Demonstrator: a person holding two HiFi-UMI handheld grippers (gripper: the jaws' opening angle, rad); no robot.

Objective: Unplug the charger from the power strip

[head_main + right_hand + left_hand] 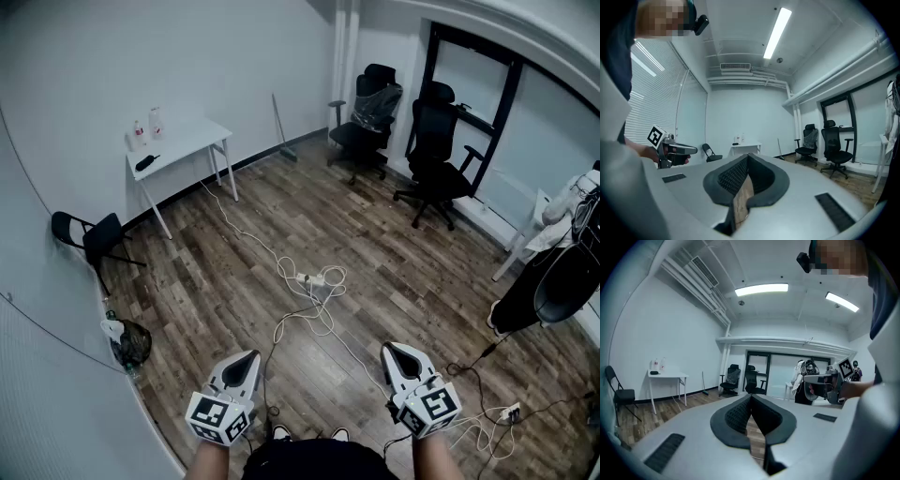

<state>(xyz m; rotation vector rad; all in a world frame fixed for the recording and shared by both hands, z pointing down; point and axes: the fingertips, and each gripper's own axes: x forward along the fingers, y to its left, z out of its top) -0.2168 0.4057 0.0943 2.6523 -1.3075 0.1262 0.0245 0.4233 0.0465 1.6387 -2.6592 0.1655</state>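
Charger (320,278) is seemingly being left plugged into the strip (304,277) on the floor (394,281), well ahead. Left gripper (249,359) and right gripper (393,351) are being carried level, fingers (736,176) closed and empty, probably for the approach.

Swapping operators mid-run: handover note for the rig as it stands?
Left gripper: jaws together, empty, held in the air.
Right gripper: jaws together, empty, also in the air.
Power strip: on the wood floor ahead, mid-room, among white cables. The charger appears plugged in, but it is too small to confirm.
Done: nothing, neither gripper is near the strip.
Left: approach, steady the strip, pull the charger out.
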